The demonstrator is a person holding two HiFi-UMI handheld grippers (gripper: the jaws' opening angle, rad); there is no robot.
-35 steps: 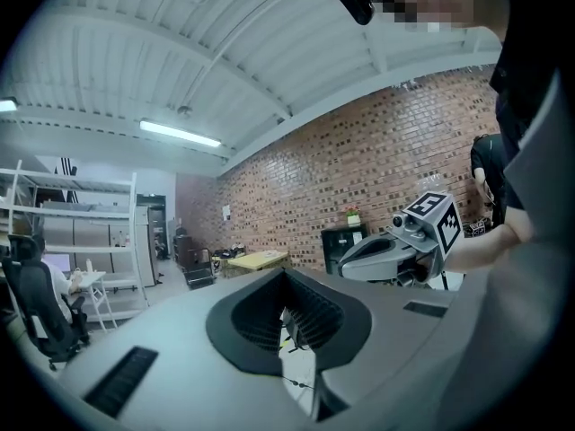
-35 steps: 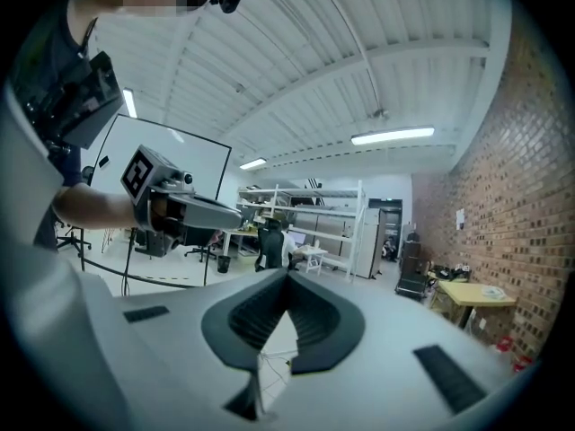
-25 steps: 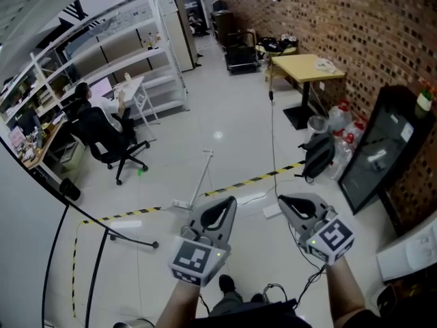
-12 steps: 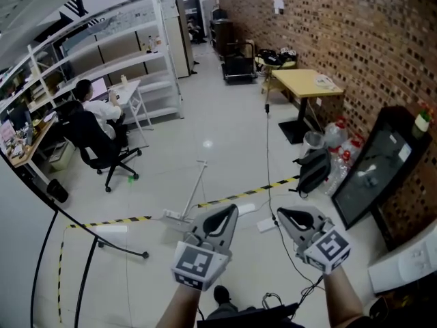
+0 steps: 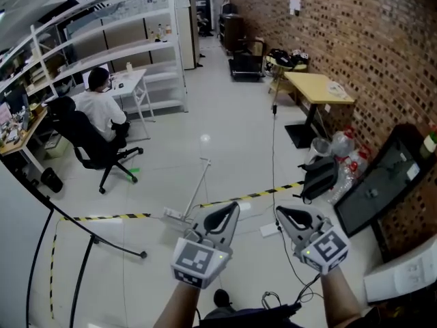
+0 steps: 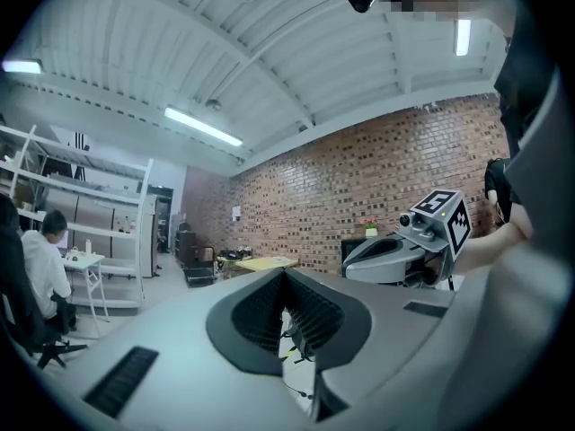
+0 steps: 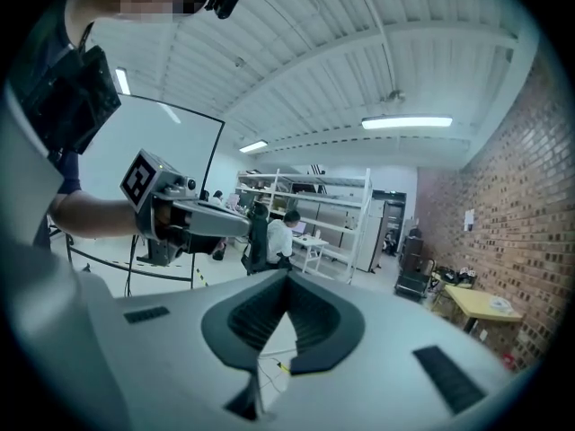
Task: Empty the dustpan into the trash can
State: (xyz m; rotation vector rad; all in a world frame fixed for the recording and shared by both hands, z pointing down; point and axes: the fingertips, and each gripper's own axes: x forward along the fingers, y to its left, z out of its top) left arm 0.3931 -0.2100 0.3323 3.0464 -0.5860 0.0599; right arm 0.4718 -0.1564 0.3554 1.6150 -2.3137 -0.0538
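Seemingly either ahead of pickup or after emptying: left gripper [image 5: 225,212] and right gripper [image 5: 287,216] both clenched on nothing, likely long-handled dustpan [image 5: 195,188] lying by the striped tape [image 5: 259,195], contents and trash can not discernible.

1. Two claws: left claw [image 5: 227,209], right claw [image 5: 281,214].
2. One seated person [image 5: 101,108].
3. One black office chair [image 5: 85,142].
4. One yellow counter [image 5: 321,87].
5. One black backpack [image 5: 319,176].

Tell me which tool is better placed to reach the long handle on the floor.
Left, probably: the left tool points nearly at the handle just ahead, while the right tool sits farther to the side. Both are shut, empty.
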